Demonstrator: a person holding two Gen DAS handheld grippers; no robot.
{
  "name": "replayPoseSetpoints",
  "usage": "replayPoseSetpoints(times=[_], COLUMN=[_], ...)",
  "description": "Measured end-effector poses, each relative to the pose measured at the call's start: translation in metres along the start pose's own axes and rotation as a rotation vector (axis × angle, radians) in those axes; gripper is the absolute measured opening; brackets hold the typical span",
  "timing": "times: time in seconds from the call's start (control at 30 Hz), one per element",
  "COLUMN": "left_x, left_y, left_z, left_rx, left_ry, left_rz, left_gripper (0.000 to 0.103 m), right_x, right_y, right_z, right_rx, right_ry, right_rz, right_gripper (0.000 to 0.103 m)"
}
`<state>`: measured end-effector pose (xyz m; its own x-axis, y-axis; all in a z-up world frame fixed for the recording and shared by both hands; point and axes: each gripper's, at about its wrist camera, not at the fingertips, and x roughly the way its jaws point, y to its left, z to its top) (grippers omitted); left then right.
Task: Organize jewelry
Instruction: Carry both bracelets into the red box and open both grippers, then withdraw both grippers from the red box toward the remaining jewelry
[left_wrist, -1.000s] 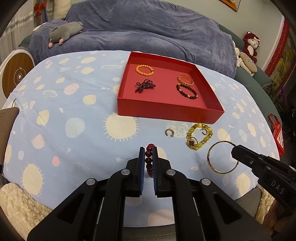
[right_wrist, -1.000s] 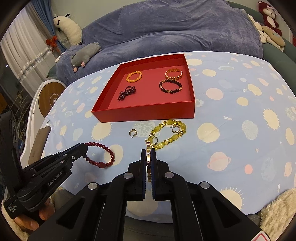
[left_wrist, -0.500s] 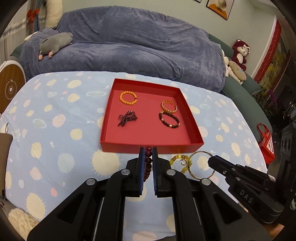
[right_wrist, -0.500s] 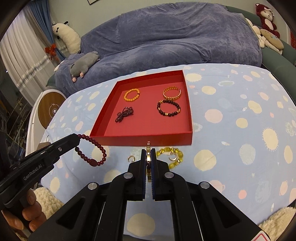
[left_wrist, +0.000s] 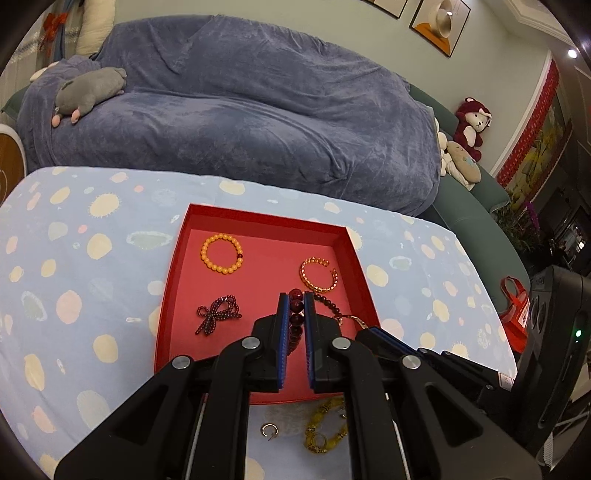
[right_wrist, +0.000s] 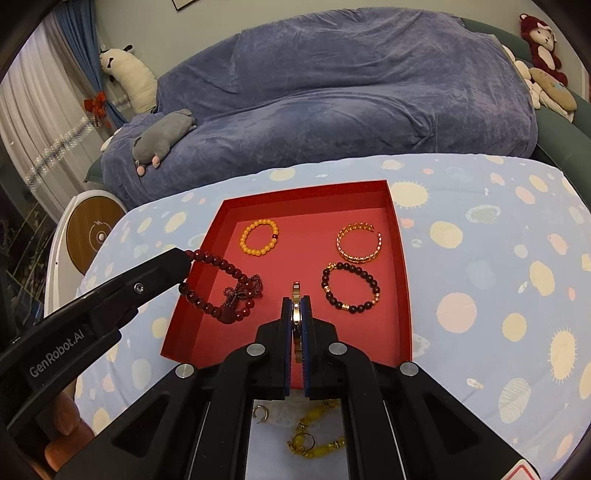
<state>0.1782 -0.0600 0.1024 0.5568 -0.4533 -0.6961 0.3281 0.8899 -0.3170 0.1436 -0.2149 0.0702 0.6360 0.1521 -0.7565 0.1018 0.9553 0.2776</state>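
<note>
My left gripper (left_wrist: 295, 300) is shut on a dark red bead bracelet (right_wrist: 218, 291) and holds it over the red tray (right_wrist: 403, 280), above its near left part. My right gripper (right_wrist: 296, 300) is shut on a thin gold bangle (right_wrist: 295, 314), edge on, held over the tray's near middle. In the tray lie an orange bead bracelet (right_wrist: 258, 236), a gold open cuff (right_wrist: 358, 242), a dark bead bracelet (right_wrist: 350, 287) and a dark beaded bow (left_wrist: 218, 314).
A yellow bead bracelet (right_wrist: 314, 435) and a small gold hoop earring (right_wrist: 260, 412) lie on the spotted blue cloth (right_wrist: 480, 258) in front of the tray. A blue-covered sofa (right_wrist: 332, 92) with plush toys stands behind the table.
Both grippers have risen and moved forward with their pieces, from the front of the table to above the tray. The bracelet and bangle stay held.
</note>
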Motion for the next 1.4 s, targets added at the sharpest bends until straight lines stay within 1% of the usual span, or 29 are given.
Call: replayPoseSetpoints(times=[0.13, 0.23, 0.43, 0.5, 0.57, 0.63, 0.67, 0.7, 0.77, 1.0, 1.2, 1.4], left_x=[0.029, 0.043, 0.056, 0.058, 0.058, 0.057, 0.056, 0.053, 0.049, 0.035, 0.016, 0.001], left_y=[0.018, 0.031, 0.048, 0.050, 0.051, 0.052, 0.052, 0.052, 0.053, 0.048, 0.041, 0.035], left_z=[-0.011, -0.021, -0.039, -0.042, -0.044, -0.045, -0.046, -0.045, -0.045, -0.046, -0.049, -0.060], left_rx=[-0.022, -0.025, -0.014, -0.008, -0.007, -0.015, -0.021, -0.026, -0.027, -0.027, -0.015, -0.009], left_ry=[0.072, 0.107, 0.137, 0.142, 0.135, 0.136, 0.129, 0.117, 0.100, 0.084, 0.062, 0.056], left_rz=[0.032, 0.065, 0.138, 0.161, 0.183, 0.194, 0.205, 0.215, 0.215, 0.214, 0.214, 0.214], left_gripper=[0.008, 0.008, 0.008, 0.008, 0.009, 0.019, 0.030, 0.038, 0.038, 0.038, 0.038, 0.038], right_x=[0.029, 0.043, 0.056, 0.057, 0.055, 0.052, 0.050, 0.047, 0.042, 0.025, 0.005, -0.014], right_y=[-0.005, -0.009, -0.019, -0.022, -0.023, -0.024, -0.025, -0.026, -0.028, -0.023, -0.017, -0.011], right_z=[-0.007, -0.014, -0.020, -0.021, -0.021, -0.020, -0.019, -0.019, -0.017, -0.018, -0.025, -0.038], right_rx=[0.015, 0.011, 0.011, 0.011, 0.004, 0.009, 0.015, 0.020, 0.025, 0.020, 0.018, 0.015], right_ry=[0.061, 0.093, 0.120, 0.114, 0.106, 0.098, 0.091, 0.083, 0.071, 0.046, 0.029, 0.020], right_rz=[-0.014, -0.034, -0.069, -0.090, -0.108, -0.114, -0.113, -0.113, -0.109, -0.101, -0.085, -0.076], right_gripper=[0.004, 0.004, 0.005, 0.009, 0.012, 0.015, 0.018, 0.021, 0.023, 0.023, 0.023, 0.023])
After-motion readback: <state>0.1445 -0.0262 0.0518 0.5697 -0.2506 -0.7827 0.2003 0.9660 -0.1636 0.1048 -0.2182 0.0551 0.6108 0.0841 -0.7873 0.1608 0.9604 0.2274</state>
